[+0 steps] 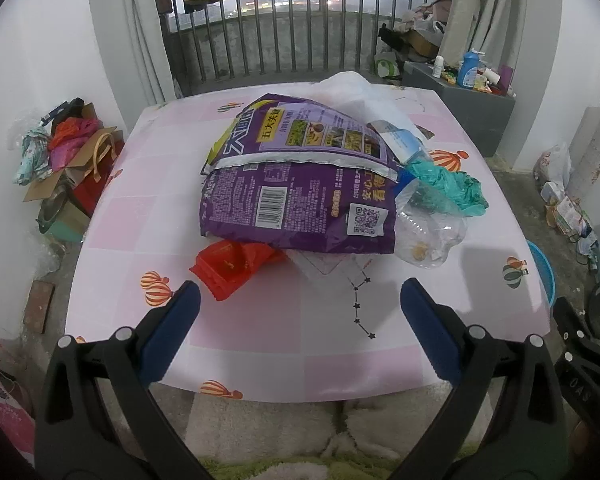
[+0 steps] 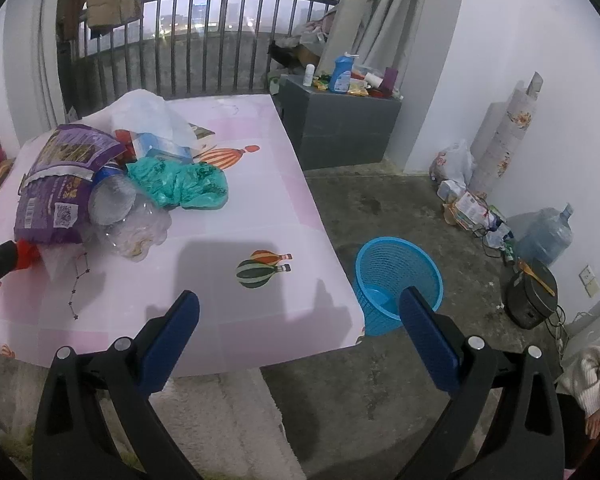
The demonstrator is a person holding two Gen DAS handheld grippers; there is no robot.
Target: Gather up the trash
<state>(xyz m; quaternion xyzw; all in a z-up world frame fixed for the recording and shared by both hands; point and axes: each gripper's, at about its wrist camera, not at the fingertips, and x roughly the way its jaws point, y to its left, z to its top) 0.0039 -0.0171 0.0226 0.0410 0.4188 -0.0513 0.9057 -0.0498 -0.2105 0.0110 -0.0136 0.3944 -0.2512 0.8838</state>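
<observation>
Two blue-padded fingers of the left gripper (image 1: 300, 304) stand wide apart in the left wrist view, with nothing between them, above the near edge of the pink checked tabletop (image 1: 260, 332). One heap of trash lies at the middle of that tabletop. On top is one large purple bag (image 1: 296, 184), printed with a barcode and a QR code. One red wrapper (image 1: 236, 266) pokes out from under its near left corner. One crushed clear plastic bottle (image 1: 432, 228) rests against the bag's right side, and one crumpled teal plastic bag (image 1: 456, 184) lies just behind the bottle. One white plastic bag (image 1: 356, 88) shows behind the purple one. At the right edge, part of the right gripper (image 1: 580, 356) is in view, and beyond the tabletop's edge a sliver of one blue basket (image 1: 546, 276).

From the right wrist view, the right gripper (image 2: 300, 308) also has its two fingers spread wide and empty, held over the tabletop's near right corner. The heap sits to the left: purple bag, clear bottle, teal bag and white bag touching one another. The single blue mesh basket stands on the concrete floor (image 2: 380, 208) just beside the tabletop's right edge, upright. One dark tip of the left gripper shows at the far left, near the red wrapper.
</observation>
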